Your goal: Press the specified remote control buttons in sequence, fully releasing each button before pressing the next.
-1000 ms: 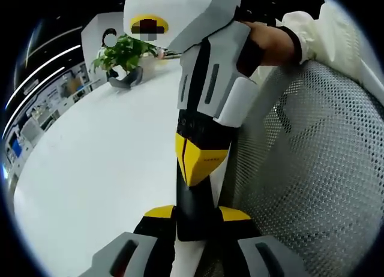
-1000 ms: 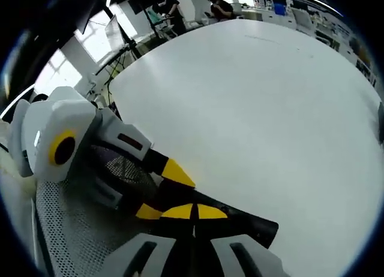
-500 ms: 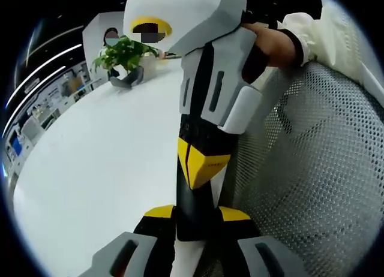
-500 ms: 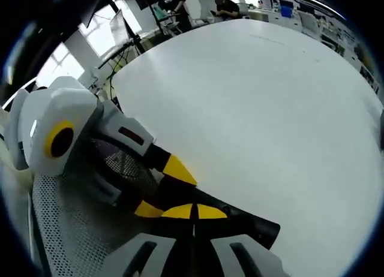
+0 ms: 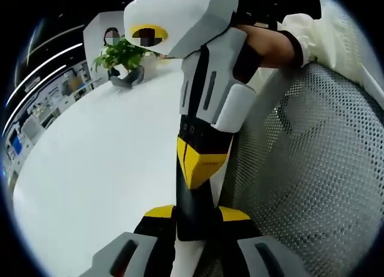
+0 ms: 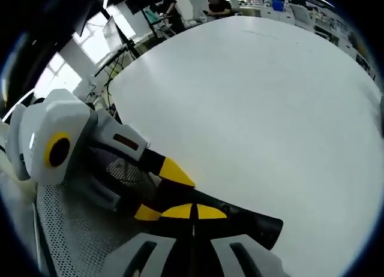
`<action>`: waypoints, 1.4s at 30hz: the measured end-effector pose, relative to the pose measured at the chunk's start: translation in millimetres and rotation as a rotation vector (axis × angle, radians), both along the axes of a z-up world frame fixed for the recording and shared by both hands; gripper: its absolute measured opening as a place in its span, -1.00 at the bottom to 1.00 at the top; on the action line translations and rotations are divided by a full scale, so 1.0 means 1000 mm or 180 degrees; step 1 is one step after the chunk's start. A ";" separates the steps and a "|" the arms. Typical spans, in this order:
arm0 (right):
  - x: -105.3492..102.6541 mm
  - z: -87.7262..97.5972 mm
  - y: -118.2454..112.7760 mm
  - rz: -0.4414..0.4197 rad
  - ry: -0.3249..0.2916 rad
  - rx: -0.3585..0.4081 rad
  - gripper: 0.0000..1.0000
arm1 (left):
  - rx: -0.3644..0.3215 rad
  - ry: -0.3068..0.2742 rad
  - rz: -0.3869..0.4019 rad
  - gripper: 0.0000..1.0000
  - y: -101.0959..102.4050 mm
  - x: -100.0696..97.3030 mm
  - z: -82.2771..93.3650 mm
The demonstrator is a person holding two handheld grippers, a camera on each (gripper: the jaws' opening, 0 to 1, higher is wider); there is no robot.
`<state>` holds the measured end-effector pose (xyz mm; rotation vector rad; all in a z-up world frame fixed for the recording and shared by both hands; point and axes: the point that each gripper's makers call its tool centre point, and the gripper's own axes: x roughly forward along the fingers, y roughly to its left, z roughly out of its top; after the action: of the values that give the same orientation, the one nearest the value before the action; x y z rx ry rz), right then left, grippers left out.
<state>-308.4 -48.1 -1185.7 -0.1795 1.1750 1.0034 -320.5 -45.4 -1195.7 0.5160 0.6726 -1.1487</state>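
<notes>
Left gripper [image 5: 195, 214]: jaws clenched on the remote control [image 5: 193, 196], a yellow pad on each side of the black slab. The remote runs straight up the left gripper view from between the jaws.

Right gripper [image 5: 201, 162]: comes in from the top of the left gripper view, held by a hand [image 5: 271, 44] in a white sleeve [image 5: 327, 31]. Jaws closed together with nothing between them; the two yellow tips form one wedge. The wedge tip sits on the remote's face, just beyond the left jaws. Can't tell which button, the keys aren't readable.

In the right gripper view the yellow tips meet at the bottom centre, the remote's black end sticks out to the right over the white worktop [image 6: 258, 109], and the left gripper lies in from the left.

The remote is held up over the near edge of the worktop, right where it borders a grey mesh chair back [image 5: 312, 169].

Potted plant [image 5: 122, 54] at the worktop's far edge. Seated people [image 6: 217, 2] and a tripod stand [image 6: 120, 49] beyond the other far edge.
</notes>
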 end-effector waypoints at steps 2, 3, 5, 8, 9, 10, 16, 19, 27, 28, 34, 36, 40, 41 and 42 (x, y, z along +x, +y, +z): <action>-0.001 0.001 0.001 0.0100 -0.0071 -0.0034 -1.00 | 0.0018 -0.0015 -0.0014 -0.48 0.000 0.000 0.000; -0.002 0.001 0.001 0.0183 -0.0157 -0.0103 -1.00 | 0.0023 -0.0022 -0.0021 -0.48 0.000 0.000 0.000; -0.002 0.001 0.002 0.0214 -0.0218 -0.0131 -1.00 | 0.0037 -0.0007 -0.0015 -0.48 -0.001 0.000 0.000; -0.002 0.003 0.002 0.0180 -0.0191 -0.0067 -1.00 | 0.0047 0.0012 -0.0019 -0.48 -0.001 0.000 0.000; -0.002 0.005 0.003 0.0159 -0.0171 -0.0018 -1.00 | 0.0045 0.0021 -0.0018 -0.48 0.000 0.000 0.000; 0.000 0.010 0.005 0.0111 -0.0181 0.0059 -1.00 | 0.0043 0.0032 -0.0020 -0.48 0.000 0.000 0.000; 0.010 0.032 0.006 -0.0077 -0.0389 0.0336 -1.00 | 0.0079 0.0076 -0.0056 -0.50 -0.001 0.000 0.001; 0.022 0.049 0.000 -0.0259 -0.0596 0.0474 -1.00 | 0.0071 0.0110 -0.0090 -0.53 -0.002 -0.001 0.001; 0.046 0.099 -0.035 -0.0879 -0.1242 0.0744 -0.80 | 0.0112 0.0186 -0.0136 -0.54 -0.001 0.002 0.001; 0.047 0.103 -0.038 -0.0942 -0.1300 0.0785 -0.71 | 0.0119 0.0176 -0.0145 -0.54 -0.001 0.003 0.001; 0.060 0.123 -0.059 -0.1243 -0.1786 0.0990 -0.29 | 0.0178 0.0159 -0.0152 -0.54 0.002 0.013 0.001; 0.065 0.125 -0.061 -0.1325 -0.1911 0.1019 -0.06 | 0.0184 0.0178 -0.0150 -0.54 0.004 0.017 0.002; 0.069 0.121 -0.065 -0.1332 -0.2037 0.0850 0.23 | 0.0247 0.0141 -0.0190 -0.54 0.009 0.027 0.002; 0.069 0.117 -0.069 -0.1328 -0.2052 0.0728 0.28 | 0.0260 0.0137 -0.0197 -0.54 0.009 0.029 0.002; 0.069 0.112 -0.070 -0.1305 -0.2049 0.0631 0.33 | 0.0282 0.0136 -0.0208 -0.54 0.011 0.033 0.002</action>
<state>-239.5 -118.6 -1074.2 -0.0864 0.4897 0.6190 -287.8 -34.5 -1193.7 0.5937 0.7507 -1.1978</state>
